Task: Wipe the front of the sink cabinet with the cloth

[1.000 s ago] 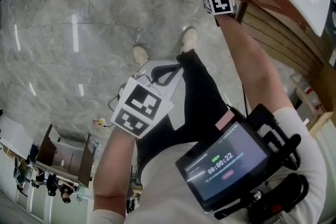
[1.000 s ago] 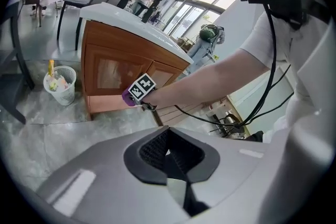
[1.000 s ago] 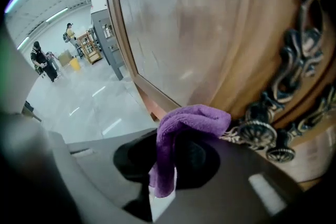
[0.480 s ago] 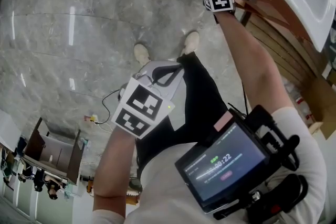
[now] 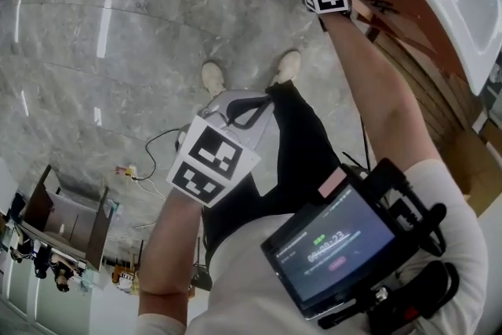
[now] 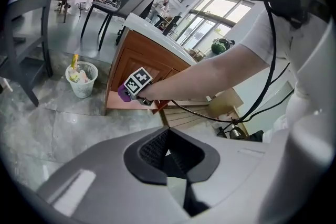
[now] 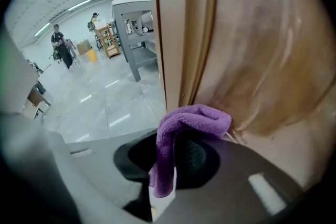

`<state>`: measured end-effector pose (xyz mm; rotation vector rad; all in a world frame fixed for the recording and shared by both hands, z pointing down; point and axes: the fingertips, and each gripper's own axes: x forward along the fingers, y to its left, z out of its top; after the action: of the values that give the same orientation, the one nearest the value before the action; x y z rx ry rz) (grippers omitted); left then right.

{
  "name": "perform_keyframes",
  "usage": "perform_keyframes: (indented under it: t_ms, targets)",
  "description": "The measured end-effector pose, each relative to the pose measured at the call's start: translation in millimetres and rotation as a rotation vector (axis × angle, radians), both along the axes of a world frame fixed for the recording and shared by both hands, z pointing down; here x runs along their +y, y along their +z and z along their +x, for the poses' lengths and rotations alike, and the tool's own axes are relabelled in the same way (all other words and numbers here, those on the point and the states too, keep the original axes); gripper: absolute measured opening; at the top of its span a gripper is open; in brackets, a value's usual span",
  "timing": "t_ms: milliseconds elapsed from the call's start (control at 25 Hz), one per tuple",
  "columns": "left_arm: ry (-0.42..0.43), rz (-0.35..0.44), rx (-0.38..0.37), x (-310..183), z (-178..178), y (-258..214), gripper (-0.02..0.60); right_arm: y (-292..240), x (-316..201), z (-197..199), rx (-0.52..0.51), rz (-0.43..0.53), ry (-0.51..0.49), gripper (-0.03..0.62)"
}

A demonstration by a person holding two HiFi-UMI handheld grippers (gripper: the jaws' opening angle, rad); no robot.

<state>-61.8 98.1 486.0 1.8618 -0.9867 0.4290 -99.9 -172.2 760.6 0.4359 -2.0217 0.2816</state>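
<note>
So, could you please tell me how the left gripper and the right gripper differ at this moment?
The right gripper is shut on the purple cloth; the left gripper is shut on nothing. The right gripper holds the cloth up against the cabinet front; the left gripper is held back near the person's body, apart from the cabinet. Both have their jaws together.

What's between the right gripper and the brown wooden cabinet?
A fluffy purple cloth. The right gripper pinches it in its jaws, and its bunched top seems to touch the brown wooden cabinet front. The right gripper view shows this.
</note>
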Motion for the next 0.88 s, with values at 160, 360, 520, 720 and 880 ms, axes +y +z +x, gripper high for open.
perform_keyframes:
  t_ms: [160, 360, 520, 720, 880]
  targets:
    - [-0.025, -0.001, 0.000, 8.1, -9.1, 0.0, 0.005, -2.0, 5.6, -19.9, -0.005, -0.014, -0.031, 0.072]
    - [-0.047, 0.007, 0.005, 15.0, -17.3, -3.3, 0.005, -2.9, 10.4, -31.2, 0.037, -0.022, -0.073, 0.072]
    - [-0.061, 0.009, 0.006, 20.7, -24.6, -3.3, 0.005, -2.2, 17.9, -41.1, 0.050, -0.030, -0.113, 0.072]
    - [-0.074, 0.011, 0.004, 27.8, -31.5, -1.1, 0.005, -4.6, 21.6, -56.3, 0.043, -0.028, -0.136, 0.072]
    - [-0.086, 0.013, 0.002, 33.5, -36.7, -1.9, 0.005, -8.2, 28.5, -70.9, 0.028, -0.027, -0.164, 0.072]
